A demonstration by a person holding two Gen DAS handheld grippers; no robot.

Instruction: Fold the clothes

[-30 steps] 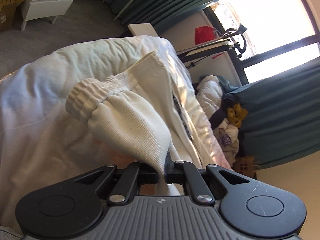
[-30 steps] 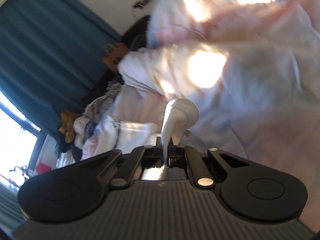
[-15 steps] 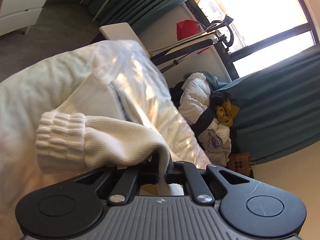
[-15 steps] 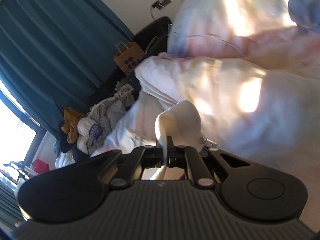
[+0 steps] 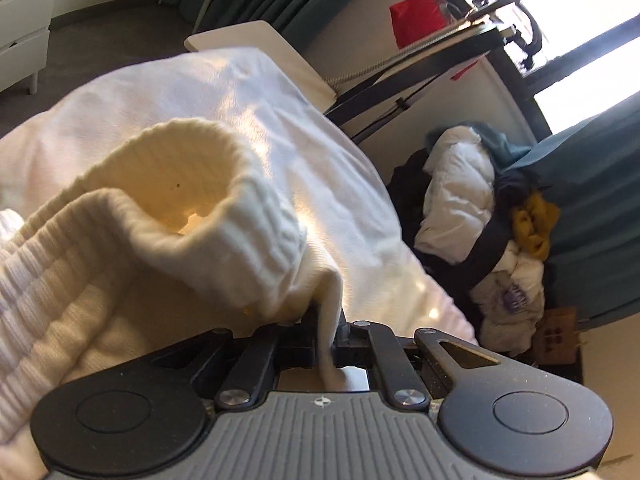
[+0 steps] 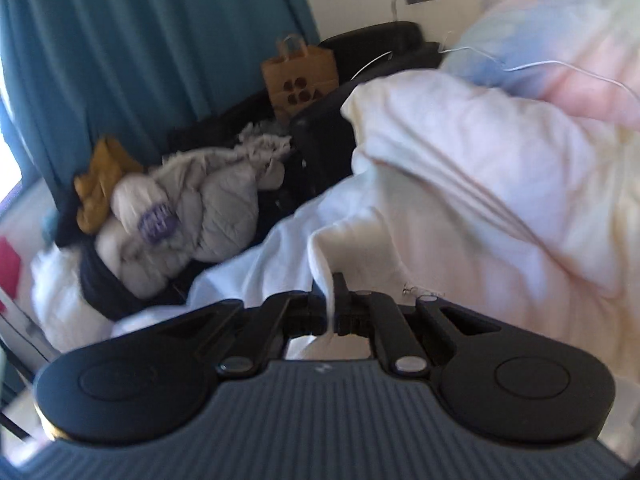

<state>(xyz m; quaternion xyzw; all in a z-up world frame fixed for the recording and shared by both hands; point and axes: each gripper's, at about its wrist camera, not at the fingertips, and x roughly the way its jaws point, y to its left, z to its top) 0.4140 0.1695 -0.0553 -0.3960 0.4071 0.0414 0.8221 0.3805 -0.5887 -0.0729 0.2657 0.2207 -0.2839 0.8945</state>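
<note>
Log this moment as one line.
left gripper: shut on cream ribbed knit garment | right gripper: shut on it | white bedding beneath

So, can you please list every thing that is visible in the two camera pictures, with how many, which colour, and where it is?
knit garment: one, cream, ribbed cuff up close, pinched in both grippers
bedding: white, under the garment
pillow: one, pastel blue and pink, at the bed's head
clothes pile: one, white, dark and mustard pieces, on a black seat beside the bed
paper bag: one, brown, behind the pile
curtains: teal, along the window
drawer unit: one, white, far left on the floor
red object: one, by the window
left gripper: black, shut on cloth
right gripper: black, shut on cloth
</note>
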